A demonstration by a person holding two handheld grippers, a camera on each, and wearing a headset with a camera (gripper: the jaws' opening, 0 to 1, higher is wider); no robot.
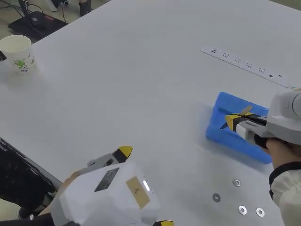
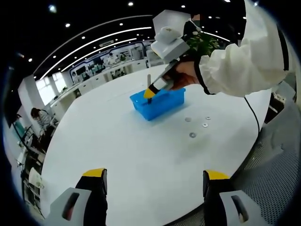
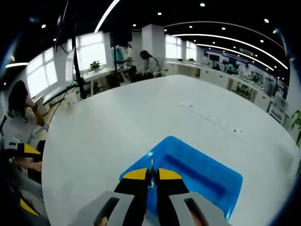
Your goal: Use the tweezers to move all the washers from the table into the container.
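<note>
The blue container (image 1: 221, 134) stands at the right of the white table. My right gripper (image 1: 233, 121) hovers over it, shut on the thin metal tweezers (image 3: 151, 165), whose tip points down into the container (image 3: 202, 176). Whether the tip holds a washer I cannot tell. Several washers (image 1: 236, 182) lie loose on the table in front of the container, also seen as washers (image 2: 192, 135) in the left gripper view. My left gripper (image 2: 155, 176) is open with nothing between its fingers, held low at the near edge (image 1: 144, 187), well away from the container (image 2: 157, 106).
A paper cup (image 1: 18, 52) stands at the far left. A white power strip (image 1: 247, 65) lies behind the container. The table (image 1: 131, 84) is round with an edge close to me. People sit at desks far behind the table.
</note>
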